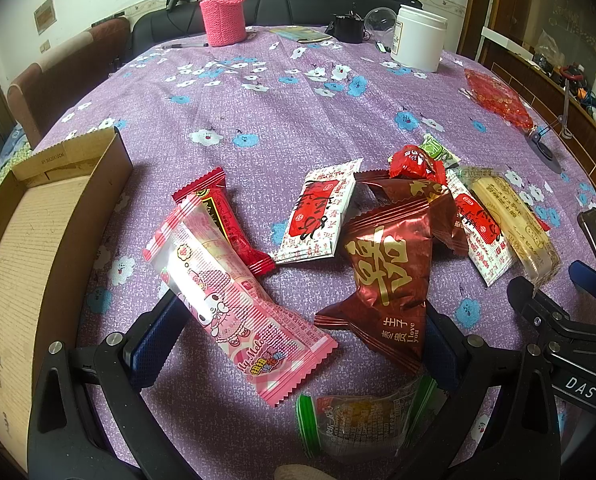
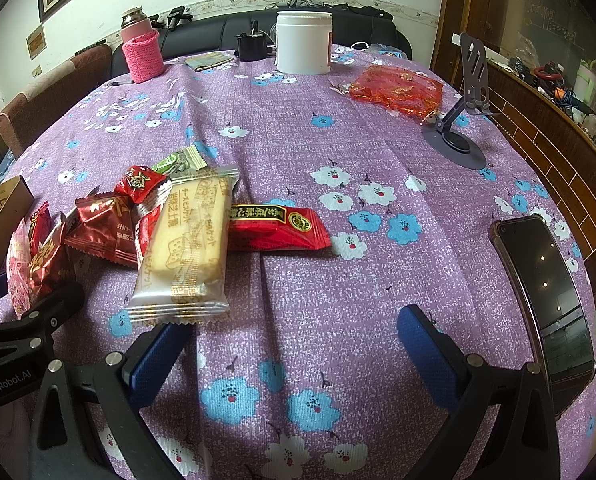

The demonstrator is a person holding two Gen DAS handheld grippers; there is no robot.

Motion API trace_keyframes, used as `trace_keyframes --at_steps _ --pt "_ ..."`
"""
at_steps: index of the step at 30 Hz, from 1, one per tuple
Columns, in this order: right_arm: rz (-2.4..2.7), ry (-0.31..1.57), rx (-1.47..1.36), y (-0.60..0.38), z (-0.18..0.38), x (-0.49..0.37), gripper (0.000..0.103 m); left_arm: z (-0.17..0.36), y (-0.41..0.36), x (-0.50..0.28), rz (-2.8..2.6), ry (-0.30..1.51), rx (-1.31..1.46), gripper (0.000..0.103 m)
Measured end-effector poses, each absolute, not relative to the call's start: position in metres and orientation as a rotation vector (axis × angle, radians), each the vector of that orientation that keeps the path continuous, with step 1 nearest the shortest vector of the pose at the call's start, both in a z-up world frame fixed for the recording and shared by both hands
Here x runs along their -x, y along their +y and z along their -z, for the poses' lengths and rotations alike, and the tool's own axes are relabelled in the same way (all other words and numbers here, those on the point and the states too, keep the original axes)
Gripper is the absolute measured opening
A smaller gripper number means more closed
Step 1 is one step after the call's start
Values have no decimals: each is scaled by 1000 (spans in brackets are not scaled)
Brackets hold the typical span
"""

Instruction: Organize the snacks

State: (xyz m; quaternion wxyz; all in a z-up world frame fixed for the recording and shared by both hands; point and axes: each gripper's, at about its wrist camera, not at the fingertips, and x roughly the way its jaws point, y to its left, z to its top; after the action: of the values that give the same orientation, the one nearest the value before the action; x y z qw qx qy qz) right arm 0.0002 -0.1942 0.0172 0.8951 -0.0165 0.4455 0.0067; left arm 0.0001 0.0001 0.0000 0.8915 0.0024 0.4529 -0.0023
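Snack packets lie in a heap on the purple flowered cloth. In the left wrist view my left gripper (image 1: 298, 344) is open, its fingers on either side of a pink My Melody packet (image 1: 234, 300) and a dark red foil packet (image 1: 390, 272); a green-edged clear packet (image 1: 362, 420) lies nearest. A cardboard box (image 1: 38, 248) stands open at the left. In the right wrist view my right gripper (image 2: 294, 356) is open and empty over bare cloth, just right of a cream biscuit packet (image 2: 190, 244) and a red bar (image 2: 278, 228).
A phone (image 2: 554, 304) lies at the right edge. A phone stand (image 2: 458, 128), a red plastic bag (image 2: 398, 92), a white jar (image 2: 304, 42) and a pink-sleeved flask (image 2: 142, 52) stand farther back. Chairs and a sofa surround the table.
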Motion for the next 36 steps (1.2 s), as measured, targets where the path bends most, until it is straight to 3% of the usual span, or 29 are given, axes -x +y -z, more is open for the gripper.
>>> trace_keyframes --at_steps 36 --pt "-14 924 34 -194 -17 0 103 1 2 3 -29 938 7 103"
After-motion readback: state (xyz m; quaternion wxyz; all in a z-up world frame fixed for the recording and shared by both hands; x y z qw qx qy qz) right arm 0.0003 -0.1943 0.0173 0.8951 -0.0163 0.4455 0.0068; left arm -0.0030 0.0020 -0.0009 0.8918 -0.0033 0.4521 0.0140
